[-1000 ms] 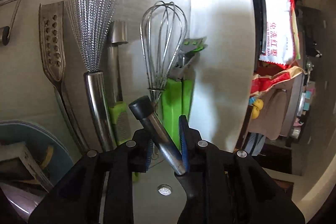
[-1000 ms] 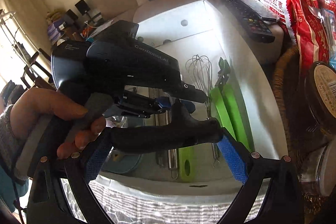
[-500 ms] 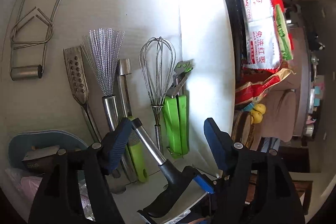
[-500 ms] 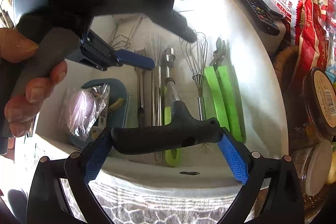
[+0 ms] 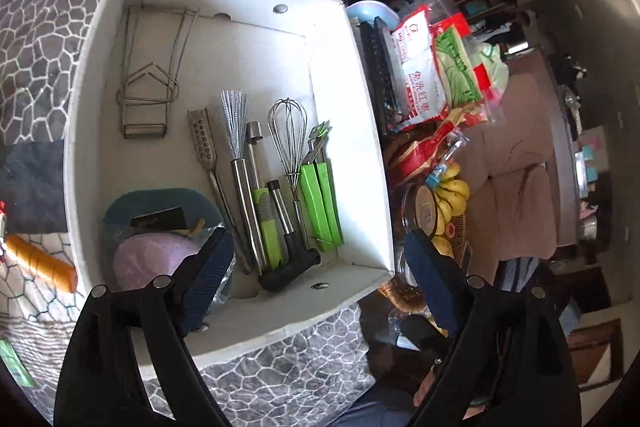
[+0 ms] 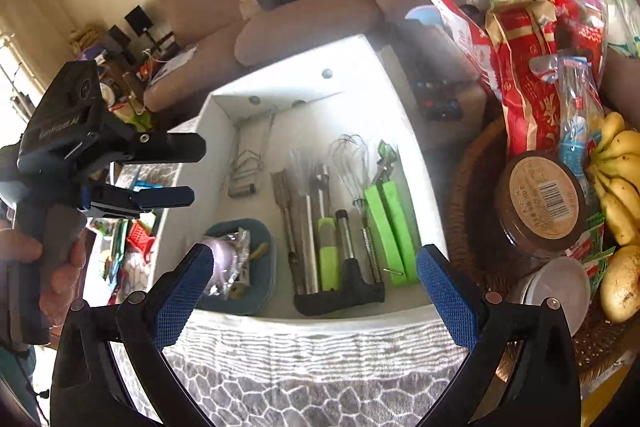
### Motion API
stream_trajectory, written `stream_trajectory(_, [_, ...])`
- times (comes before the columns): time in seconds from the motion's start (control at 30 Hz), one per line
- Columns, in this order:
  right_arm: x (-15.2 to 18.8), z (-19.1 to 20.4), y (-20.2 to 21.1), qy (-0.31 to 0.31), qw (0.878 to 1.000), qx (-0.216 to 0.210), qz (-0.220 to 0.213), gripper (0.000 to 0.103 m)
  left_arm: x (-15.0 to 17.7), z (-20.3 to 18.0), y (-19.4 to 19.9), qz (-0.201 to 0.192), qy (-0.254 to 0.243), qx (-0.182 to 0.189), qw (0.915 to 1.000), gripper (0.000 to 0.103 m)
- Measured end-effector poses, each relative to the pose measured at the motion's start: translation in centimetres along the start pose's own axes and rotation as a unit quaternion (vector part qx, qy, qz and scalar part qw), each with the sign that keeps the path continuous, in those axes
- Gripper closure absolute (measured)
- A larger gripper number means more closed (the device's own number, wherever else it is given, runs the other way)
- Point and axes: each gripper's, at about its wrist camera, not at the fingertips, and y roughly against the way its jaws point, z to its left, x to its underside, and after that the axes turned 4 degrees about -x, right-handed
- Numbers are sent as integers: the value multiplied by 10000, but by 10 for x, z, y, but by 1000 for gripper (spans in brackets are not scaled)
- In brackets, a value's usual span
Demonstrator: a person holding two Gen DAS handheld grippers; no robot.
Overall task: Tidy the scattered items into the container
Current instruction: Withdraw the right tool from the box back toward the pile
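A white box (image 5: 362,163) (image 6: 416,163) holds kitchen tools in a row: slotted spatula (image 5: 202,141), wire brush (image 5: 234,123), whisk (image 5: 288,135) (image 6: 352,155), green-handled opener (image 5: 320,199) (image 6: 390,227). A steel tool with a black T-handle (image 5: 290,267) (image 6: 340,293) lies among them at the box's near wall. My left gripper (image 5: 316,279) is open and empty above the box's near edge; it also shows in the right wrist view (image 6: 180,171). My right gripper (image 6: 316,291) is open and empty over the near edge.
A teal dish (image 6: 260,267) with a wrapped purple item (image 5: 156,255) sits in the box's near left corner, a wire rack (image 5: 148,95) at the far left. Snack bags (image 6: 528,75), bananas (image 6: 616,179), a jar (image 6: 540,203) crowd the right. An orange spool (image 5: 40,261) lies left.
Both grippers let go of the T-handled tool, which now lies in the box. Both have pulled back and up from the box, jaws wide open.
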Motion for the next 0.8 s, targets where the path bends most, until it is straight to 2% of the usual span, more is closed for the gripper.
stream_trajectory(0.07, [5,19,4,233,9997,11,-110,0,25,6,29,-358,-212,-188,9990,0])
stream_trajectory(0.13, [17,41,5,455,9988,46,-170,0,52,13,50,-618,-452,-541,9956,0])
stream_trajectory(0.2, [29,57,2,573,9982,92,-119,0,80,22,62,-709,-582,-983,9909,0])
stream_trajectory(0.23, [36,61,-4,606,9981,139,-51,0,93,27,68,-736,-614,-1084,9895,0])
stream_trajectory(0.37, [61,80,-9,677,9970,349,95,0,142,36,82,-870,-588,-1237,9868,0])
stream_trajectory(0.53, [82,100,2,721,9966,378,111,0,189,30,96,-1156,-747,-1626,9771,0])
stream_trajectory(0.7, [94,124,25,867,9954,397,-5,0,220,21,114,-1380,-765,-1732,9722,0])
stream_trajectory(0.8, [97,135,40,910,9949,413,-126,0,234,14,124,-1536,-857,-1966,9646,0])
